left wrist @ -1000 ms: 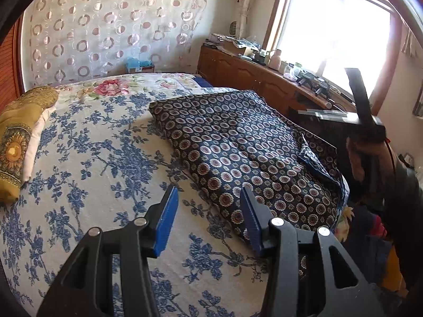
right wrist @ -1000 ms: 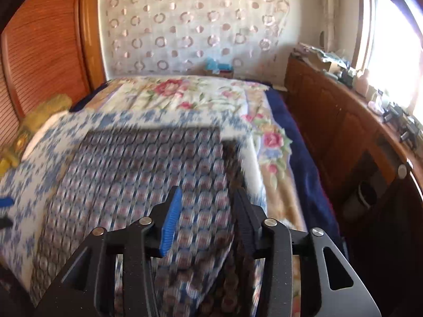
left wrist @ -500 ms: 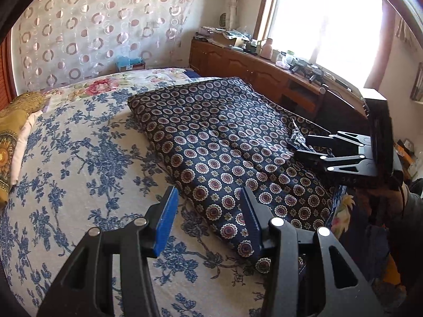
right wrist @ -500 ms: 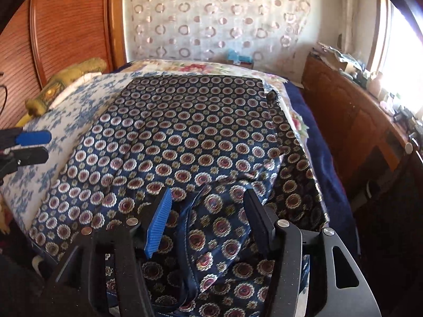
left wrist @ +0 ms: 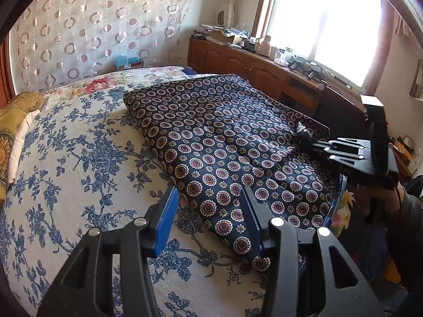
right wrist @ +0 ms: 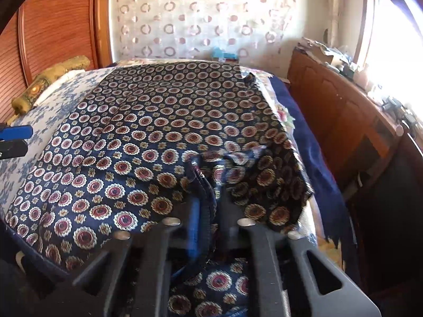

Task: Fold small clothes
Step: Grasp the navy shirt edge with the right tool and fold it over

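A navy garment with red and cream medallions (left wrist: pixel 224 142) lies spread flat on the bed; it fills the right wrist view (right wrist: pixel 158 137). My left gripper (left wrist: pixel 208 219) is open and empty, hovering over the garment's near left edge. My right gripper (right wrist: pixel 206 200) is shut on a raised fold at the garment's near right edge; it shows in the left wrist view (left wrist: pixel 306 138) at the garment's right side. The left gripper's blue fingertip (right wrist: pixel 15 132) shows at the left edge of the right wrist view.
The bed has a white sheet with blue flowers (left wrist: pixel 68 163). A yellow pillow (left wrist: pixel 10 121) lies at the left. A wooden cabinet (left wrist: pixel 264 76) with clutter stands under the window to the right of the bed. A patterned curtain (left wrist: pixel 100 26) hangs behind.
My right gripper came down onto the garment's near right edge and closed on a fold of it. My left gripper moved slightly closer to the garment's left edge and stayed open.
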Demonstrator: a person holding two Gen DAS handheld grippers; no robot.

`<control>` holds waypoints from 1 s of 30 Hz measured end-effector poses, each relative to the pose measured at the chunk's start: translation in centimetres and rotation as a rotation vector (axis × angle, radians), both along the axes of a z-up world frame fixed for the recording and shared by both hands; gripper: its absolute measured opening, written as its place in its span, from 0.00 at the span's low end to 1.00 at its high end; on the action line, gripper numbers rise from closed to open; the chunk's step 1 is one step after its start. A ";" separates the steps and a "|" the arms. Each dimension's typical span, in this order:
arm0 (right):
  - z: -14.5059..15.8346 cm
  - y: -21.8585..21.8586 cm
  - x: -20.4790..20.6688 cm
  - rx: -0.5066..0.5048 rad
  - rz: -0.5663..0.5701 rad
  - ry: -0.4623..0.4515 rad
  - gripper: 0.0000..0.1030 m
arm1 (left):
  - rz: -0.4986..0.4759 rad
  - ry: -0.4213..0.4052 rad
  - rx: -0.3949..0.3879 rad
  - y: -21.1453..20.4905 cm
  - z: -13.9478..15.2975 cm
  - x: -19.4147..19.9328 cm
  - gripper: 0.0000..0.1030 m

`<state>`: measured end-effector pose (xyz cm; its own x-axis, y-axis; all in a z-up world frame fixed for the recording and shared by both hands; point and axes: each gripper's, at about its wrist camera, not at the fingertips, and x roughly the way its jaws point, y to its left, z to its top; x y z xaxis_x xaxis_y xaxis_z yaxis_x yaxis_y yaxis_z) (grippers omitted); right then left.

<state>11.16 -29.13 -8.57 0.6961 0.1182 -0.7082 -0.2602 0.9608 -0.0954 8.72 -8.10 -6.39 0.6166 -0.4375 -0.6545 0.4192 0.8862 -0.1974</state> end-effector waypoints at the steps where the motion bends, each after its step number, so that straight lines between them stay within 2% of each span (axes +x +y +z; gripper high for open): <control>1: 0.4 -0.3 -0.2 0.016 -0.006 -0.009 0.06 | 0.001 0.000 0.000 0.0 0.0 0.0 0.46; 8: 3.2 -3.6 -2.6 0.056 -0.091 -0.122 0.04 | 0.000 0.003 -0.006 0.0 -0.1 -0.1 0.46; 12: 2.9 -4.7 -3.7 0.037 -0.131 -0.131 0.03 | 0.001 0.006 -0.003 -0.1 -0.2 0.0 0.46; 19: 1.8 -6.1 -4.4 0.028 -0.171 -0.084 0.03 | 0.000 0.014 -0.019 0.0 -0.1 0.4 0.46; 21: 2.0 -6.3 -4.1 0.030 -0.184 -0.078 0.16 | -0.003 0.020 -0.023 0.1 0.0 0.9 0.46; 23: 2.7 -6.6 -3.8 0.022 -0.193 -0.098 0.21 | -0.009 0.021 -0.028 0.2 0.3 1.5 0.46; 25: 3.7 -6.8 -3.3 0.031 -0.177 -0.124 0.29 | -0.015 0.018 -0.035 0.2 0.8 2.3 0.49; 26: 4.3 -6.8 -2.9 0.032 -0.169 -0.139 0.34 | -0.015 0.011 -0.038 0.3 1.1 2.8 0.55; 30: 6.1 -6.4 -0.2 0.016 -0.116 -0.170 0.34 | -0.011 -0.013 -0.018 0.3 2.1 4.9 0.57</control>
